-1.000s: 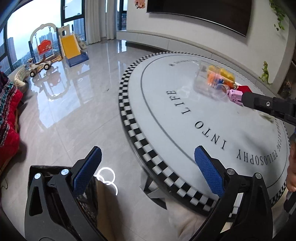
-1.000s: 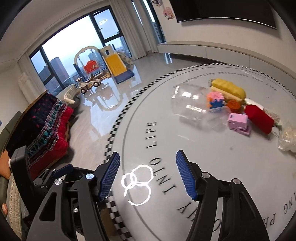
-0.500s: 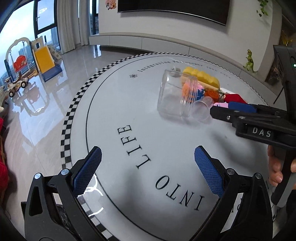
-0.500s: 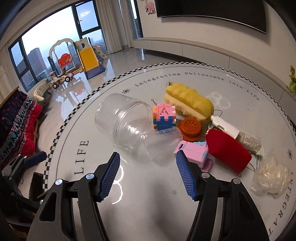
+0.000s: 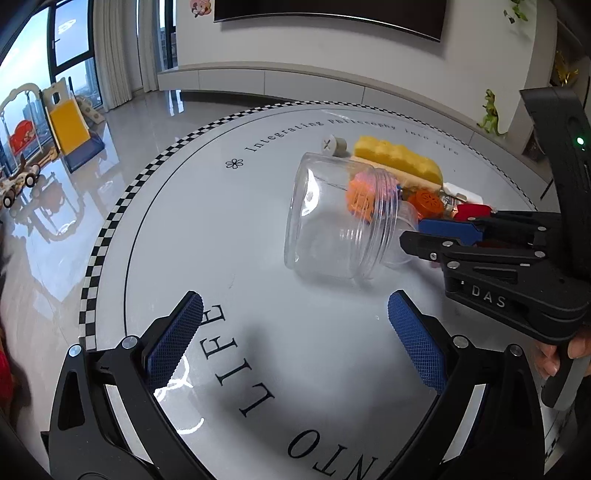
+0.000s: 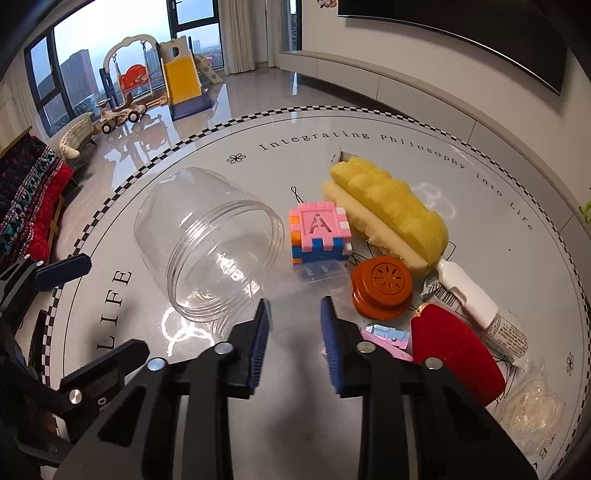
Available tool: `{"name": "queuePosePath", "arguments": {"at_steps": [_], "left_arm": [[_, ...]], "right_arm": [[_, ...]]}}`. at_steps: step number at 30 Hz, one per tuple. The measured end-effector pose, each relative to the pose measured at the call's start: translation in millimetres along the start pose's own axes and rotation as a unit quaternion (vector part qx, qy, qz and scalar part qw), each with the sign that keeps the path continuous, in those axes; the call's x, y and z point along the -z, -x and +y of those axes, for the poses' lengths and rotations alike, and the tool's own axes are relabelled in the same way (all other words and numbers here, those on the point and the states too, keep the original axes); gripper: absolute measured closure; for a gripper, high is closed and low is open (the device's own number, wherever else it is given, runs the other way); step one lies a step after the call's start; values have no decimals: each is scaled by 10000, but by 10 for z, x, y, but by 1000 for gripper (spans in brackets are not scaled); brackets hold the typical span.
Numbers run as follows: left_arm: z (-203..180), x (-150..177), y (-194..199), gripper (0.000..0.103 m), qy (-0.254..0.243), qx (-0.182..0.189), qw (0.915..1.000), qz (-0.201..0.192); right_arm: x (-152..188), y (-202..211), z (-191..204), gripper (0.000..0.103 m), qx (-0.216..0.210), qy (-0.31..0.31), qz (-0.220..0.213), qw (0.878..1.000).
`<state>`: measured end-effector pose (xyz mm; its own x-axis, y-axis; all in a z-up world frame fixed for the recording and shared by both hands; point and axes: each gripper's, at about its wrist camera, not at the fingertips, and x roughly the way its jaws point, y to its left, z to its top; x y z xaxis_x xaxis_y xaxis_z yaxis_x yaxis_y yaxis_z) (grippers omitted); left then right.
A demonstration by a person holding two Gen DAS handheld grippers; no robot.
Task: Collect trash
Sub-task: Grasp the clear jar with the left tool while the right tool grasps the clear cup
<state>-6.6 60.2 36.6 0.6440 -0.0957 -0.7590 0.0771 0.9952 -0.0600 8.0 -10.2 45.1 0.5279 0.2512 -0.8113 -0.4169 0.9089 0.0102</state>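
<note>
Closing on a small clear plastic cup (image 6: 314, 280) lying beside the tipped clear jar (image 6: 207, 243) on the round table (image 6: 480, 206) — right gripper (image 6: 295, 343) narrowing, pads not yet pressing; left gripper (image 5: 295, 343) wide open, empty — likely readied for the jar.

I was working in a home living room: beyond the round table (image 6: 480, 206) stood a child's slide (image 6: 183, 86), a swing (image 6: 129, 74), tall windows (image 6: 74, 70) and a wall-mounted TV (image 5: 328, 11).

One clear jar (image 6: 207, 243), one sponge (image 6: 391, 210), one cube (image 6: 319, 236)
</note>
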Motion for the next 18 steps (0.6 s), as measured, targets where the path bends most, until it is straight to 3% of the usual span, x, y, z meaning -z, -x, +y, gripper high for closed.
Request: {"name": "queuePosePath", "arguments": {"at_steps": [5, 11, 13, 14, 18], "left_arm": [[-70, -124, -200, 6, -48, 99, 9999, 67], [-112, -289, -386, 6, -105, 172, 9998, 30], [-97, -302, -404, 23, -82, 135, 9999, 34], [-84, -306, -413, 39, -52, 158, 9998, 78], [-91, -235, -330, 43, -46, 97, 9999, 62]], "right_arm": [[40, 96, -161, 100, -73, -267, -127, 9995], [111, 220, -320, 100, -255, -524, -297, 9979], [122, 259, -360, 100, -281, -566, -352, 9974], [133, 286, -380, 100, -291, -583, -375, 9972], [192, 425, -462, 100, -331, -669, -460, 9961]]}}
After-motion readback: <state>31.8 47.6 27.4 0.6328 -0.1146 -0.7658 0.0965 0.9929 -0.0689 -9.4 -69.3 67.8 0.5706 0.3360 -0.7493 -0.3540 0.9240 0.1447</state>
